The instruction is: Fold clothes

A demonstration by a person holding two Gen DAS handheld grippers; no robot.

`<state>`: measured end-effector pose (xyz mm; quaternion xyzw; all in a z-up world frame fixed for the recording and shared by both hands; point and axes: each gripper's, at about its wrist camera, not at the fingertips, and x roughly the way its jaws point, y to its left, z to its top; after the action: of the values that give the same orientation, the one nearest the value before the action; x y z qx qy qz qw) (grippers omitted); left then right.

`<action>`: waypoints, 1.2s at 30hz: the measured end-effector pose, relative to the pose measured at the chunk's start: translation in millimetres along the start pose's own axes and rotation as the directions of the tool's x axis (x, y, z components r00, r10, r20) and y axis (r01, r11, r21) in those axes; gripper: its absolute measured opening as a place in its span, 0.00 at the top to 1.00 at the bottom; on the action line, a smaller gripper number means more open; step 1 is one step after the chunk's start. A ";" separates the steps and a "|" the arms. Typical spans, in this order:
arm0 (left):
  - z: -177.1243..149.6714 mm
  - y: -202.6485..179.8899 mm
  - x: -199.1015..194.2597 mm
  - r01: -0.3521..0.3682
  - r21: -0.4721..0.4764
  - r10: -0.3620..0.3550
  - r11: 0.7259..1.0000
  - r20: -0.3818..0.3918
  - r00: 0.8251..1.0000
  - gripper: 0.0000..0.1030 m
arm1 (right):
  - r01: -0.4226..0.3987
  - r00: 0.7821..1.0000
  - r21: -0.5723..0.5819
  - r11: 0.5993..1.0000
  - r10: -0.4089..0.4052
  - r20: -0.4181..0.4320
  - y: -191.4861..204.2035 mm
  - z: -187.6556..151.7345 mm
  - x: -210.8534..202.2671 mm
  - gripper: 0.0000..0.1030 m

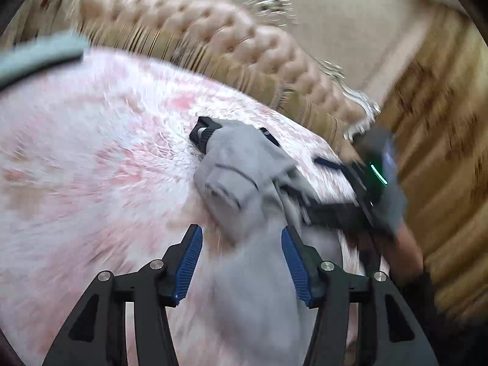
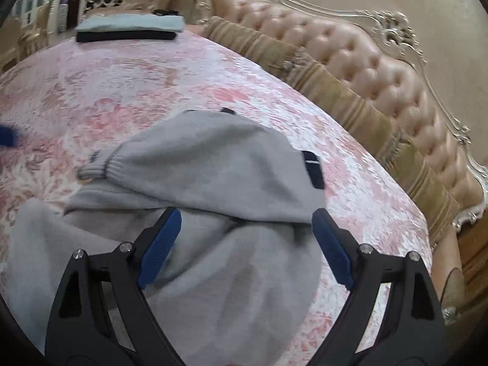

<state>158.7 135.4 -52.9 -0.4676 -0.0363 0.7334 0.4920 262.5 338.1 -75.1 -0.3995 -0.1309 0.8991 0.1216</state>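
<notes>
Two grippers hang over one grey sweater, and neither has hold of it. Nearest in the right wrist view, the right gripper (image 2: 245, 247) has its blue pads spread wide, the cloth lying under and between them without either pad pressing on it. In the left wrist view the left gripper (image 1: 242, 263) is likewise released, its jaws parted with a fold of grey cloth running up between them, untouched as far as the blur lets me judge. The sweater (image 2: 213, 183) lies on the pink flowered bedspread (image 2: 122, 85), towards its near side, bunched rather than flat: a sleeve with a ribbed cuff (image 2: 100, 166) lies doubled across the body, and small dark tabs show along its far edge. It looks soft, thick and knitted, with loose humps instead of crisp edges. I judge this piece about midway: a sleeve is turned in, but the body is not yet squared or halved. Farther off, near the far edge of the bed, a neat stack (image 2: 129, 27) of a pale green piece on a dark one suggests earlier items are finished. Beyond that rises the tufted headboard (image 2: 350, 61).
</notes>
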 end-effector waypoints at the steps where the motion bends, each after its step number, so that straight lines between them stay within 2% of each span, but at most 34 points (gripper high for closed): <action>1: 7.8 4.4 17.7 -0.004 -0.021 0.003 1.000 -0.020 1.000 0.47 | -0.009 1.000 -0.003 1.000 0.009 0.010 -0.2 -2.4 -3.2 0.14; 2: 15.7 8.8 35.4 -0.007 -0.042 0.006 0.999 -0.040 0.999 0.49 | -0.018 1.000 -0.005 1.000 0.018 0.019 -0.4 -4.7 -6.2 0.14; 4: 25.0 11.3 60.2 0.029 -0.073 -0.035 0.997 -0.080 0.996 0.49 | -0.046 0.998 -0.012 0.999 0.046 0.032 -2.3 -10.2 -11.3 0.14; 5: 28.7 11.7 71.1 0.054 -0.088 -0.063 0.995 -0.100 0.993 0.60 | -0.056 0.998 -0.016 0.998 0.057 0.039 -2.5 -11.5 -12.3 0.14; 6: 32.9 11.6 77.3 0.064 -0.091 -0.074 0.994 -0.113 0.991 0.77 | -0.065 0.997 -0.020 0.998 0.066 0.043 -3.1 -11.5 -12.7 0.14; 9: 45.9 3.1 79.4 0.070 -0.051 -0.075 0.996 -0.114 0.991 0.78 | -0.096 0.993 -0.024 0.995 0.097 0.066 -4.0 -7.3 -11.2 0.13; 14: 77.1 -11.9 52.4 0.016 0.046 -0.015 0.999 -0.023 1.000 0.83 | -0.128 0.984 -0.058 0.990 0.134 0.115 3.7 5.9 -6.1 0.12; 17: 93.8 -18.8 43.0 0.035 0.070 -0.035 0.997 -0.007 0.999 0.85 | -0.166 0.972 -0.048 0.985 0.172 0.158 5.6 16.4 -5.8 0.10; 20: 106.6 -26.1 49.8 0.088 0.067 -0.087 0.994 -0.018 0.996 0.86 | -0.166 0.967 -0.056 0.985 0.174 0.184 10.6 30.1 2.0 0.09; 24: 116.3 -38.8 54.7 0.166 0.071 -0.164 0.984 -0.028 0.986 0.88 | -0.091 0.973 -0.058 0.994 0.101 0.206 13.2 43.6 16.7 0.09; 26: 121.9 -43.0 58.5 0.188 0.067 -0.186 0.980 -0.029 0.982 0.87 | -0.065 0.969 -0.041 0.997 0.073 0.238 10.0 47.2 22.0 0.10; 27: 123.8 -44.0 59.6 0.191 0.066 -0.190 0.979 -0.028 0.981 0.87 | -0.068 0.969 -0.029 0.997 0.072 0.236 7.8 47.6 23.9 0.25; 28: 125.4 -43.9 61.0 0.191 0.065 -0.190 0.979 -0.026 0.981 0.87 | -0.082 0.972 -0.012 0.997 0.083 0.221 4.9 48.0 28.0 0.62; 30: 127.8 -42.4 63.7 0.187 0.060 -0.186 0.980 -0.020 0.982 0.86 | -0.104 0.977 0.053 0.993 0.092 0.190 -7.0 46.9 38.5 0.92; 33: 128.3 -34.6 66.9 0.167 0.045 -0.167 0.985 -0.005 0.986 0.78 | -0.142 0.978 0.137 0.980 0.117 0.174 -26.2 42.1 45.4 0.95; 34: 128.5 -32.0 68.0 0.160 0.040 -0.160 0.986 0.000 0.987 0.76 | -0.130 0.980 0.161 0.978 0.102 0.168 -32.2 40.6 46.6 0.95; 36: 127.8 -26.6 69.4 0.132 0.036 -0.133 0.991 0.014 0.991 0.58 | -0.106 0.985 0.213 0.971 0.073 0.157 -46.8 38.0 48.6 0.95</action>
<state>79.3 253.5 -12.8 -0.4493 -0.0586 0.7035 0.5475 207.7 392.4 -68.3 -0.3213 -0.0209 0.9398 0.1142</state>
